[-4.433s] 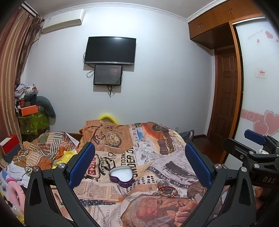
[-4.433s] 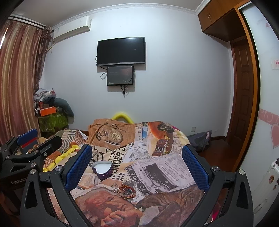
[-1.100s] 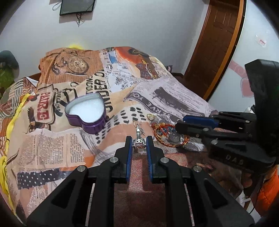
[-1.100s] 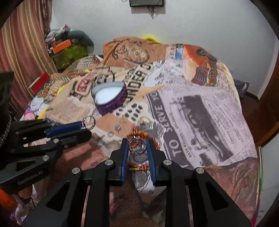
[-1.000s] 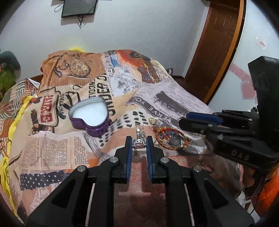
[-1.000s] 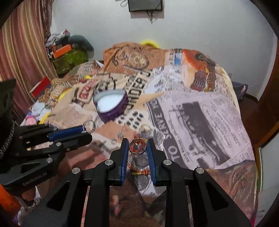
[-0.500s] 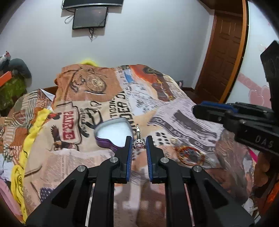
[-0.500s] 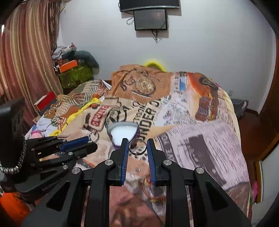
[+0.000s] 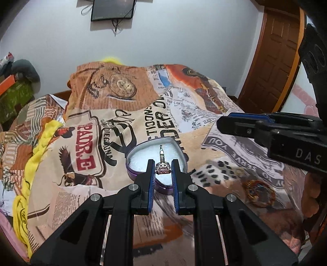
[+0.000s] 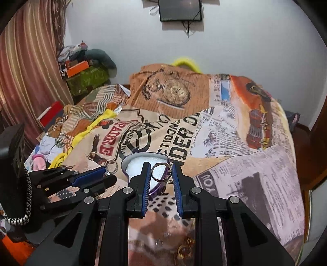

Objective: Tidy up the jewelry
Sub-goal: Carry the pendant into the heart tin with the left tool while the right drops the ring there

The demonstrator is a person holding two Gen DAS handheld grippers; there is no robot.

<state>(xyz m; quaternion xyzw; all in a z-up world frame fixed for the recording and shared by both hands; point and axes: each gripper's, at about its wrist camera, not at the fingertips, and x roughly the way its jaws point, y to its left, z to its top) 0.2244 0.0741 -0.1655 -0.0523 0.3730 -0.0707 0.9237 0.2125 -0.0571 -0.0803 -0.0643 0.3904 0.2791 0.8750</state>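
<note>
Left wrist view: blurred bracelet (image 9: 258,194) beside heart box (image 9: 130,156), nearer wall behind tongs (image 9: 162,168).

Premises: domestic bedroom. A bed (image 10: 235,143) under a newspaper-print bedspread fills the room; behind it, a wall-mounted screen (image 10: 179,9); left of it, striped curtains (image 10: 28,67); right, a wooden door (image 9: 273,53).

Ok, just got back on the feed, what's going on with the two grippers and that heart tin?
The left gripper is shut on a pink-stone ring, poised above the open purple heart-shaped tin on the bedspread. The right gripper is shut on a plain silver ring, also near the tin. Neither piece is released yet. A red beaded bracelet and a few small pieces still lie on the bedspread.
</note>
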